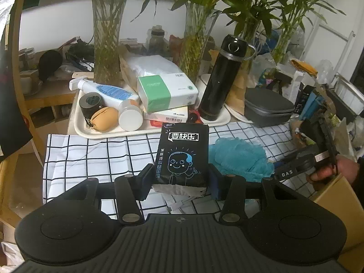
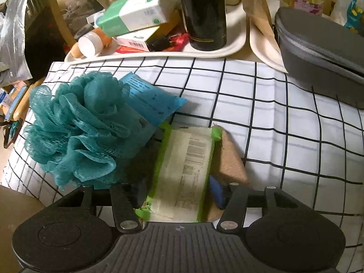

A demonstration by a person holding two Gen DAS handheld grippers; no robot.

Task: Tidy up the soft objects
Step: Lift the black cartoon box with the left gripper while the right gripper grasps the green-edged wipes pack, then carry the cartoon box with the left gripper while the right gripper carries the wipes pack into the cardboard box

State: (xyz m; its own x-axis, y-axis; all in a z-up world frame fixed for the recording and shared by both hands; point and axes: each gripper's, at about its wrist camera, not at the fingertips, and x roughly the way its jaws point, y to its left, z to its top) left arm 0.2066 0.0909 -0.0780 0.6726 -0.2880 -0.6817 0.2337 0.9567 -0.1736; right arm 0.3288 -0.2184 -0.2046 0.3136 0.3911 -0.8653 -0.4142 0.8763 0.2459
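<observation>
Left wrist view: our left claw (image 1: pixel 180 182) pinches black tissue pack (image 1: pixel 183 157), frame centre, above checked desk (image 1: pixel 91 154).
Right wrist view: our right claw (image 2: pixel 179 191) straddles green-edged wipes pack (image 2: pixel 184 173), lower centre beside teal loofah (image 2: pixel 77 127); contact unclear. Next: squeeze, lift.

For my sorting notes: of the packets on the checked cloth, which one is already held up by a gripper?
The black tissue pack with the cartoon child, clamped in the left gripper; the green-edged pack lies flat.

Blue packet (image 2: pixel 150 97) — half under loofah (image 2: pixel 79 125)
</observation>
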